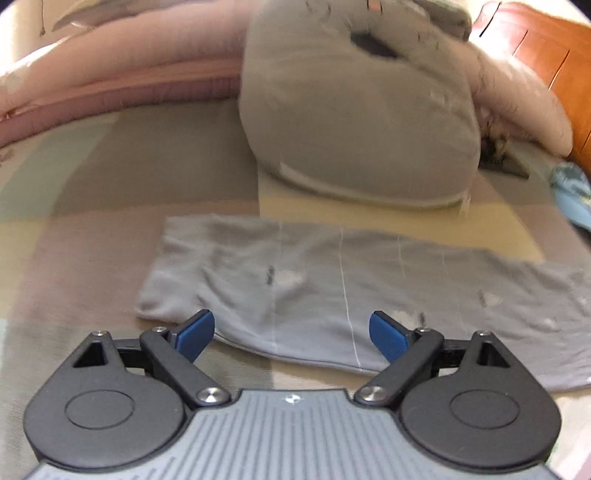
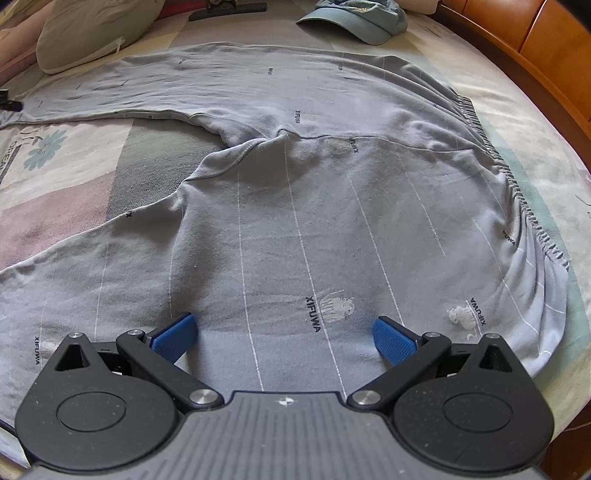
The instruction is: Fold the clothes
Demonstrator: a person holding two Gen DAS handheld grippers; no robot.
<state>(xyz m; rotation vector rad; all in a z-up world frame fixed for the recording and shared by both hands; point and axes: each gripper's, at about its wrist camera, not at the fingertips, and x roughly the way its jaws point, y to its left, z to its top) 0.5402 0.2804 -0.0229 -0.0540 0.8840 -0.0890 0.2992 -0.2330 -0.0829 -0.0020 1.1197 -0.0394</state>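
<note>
Left wrist view: our left gripper (image 1: 291, 334) gapes wide, holding nothing, over a pant-leg end at 12 o'clock. The grey trousers (image 2: 314, 221) lie spread flat on the bed (image 2: 66, 184), legs apart, waistband at 2 o'clock. Our right gripper (image 2: 284, 336) hovers equally wide and empty. We judge one leg wants folding onto the other.

The trousers (image 2: 332, 206) are spread flat on the bed (image 2: 66, 177), legs running left (waistband at the right), with a pillow (image 2: 88, 33) behind them at the left, a cap (image 2: 358, 18) behind them toward the right, and a wooden frame (image 2: 535, 55) along the bed's right edge.
</note>
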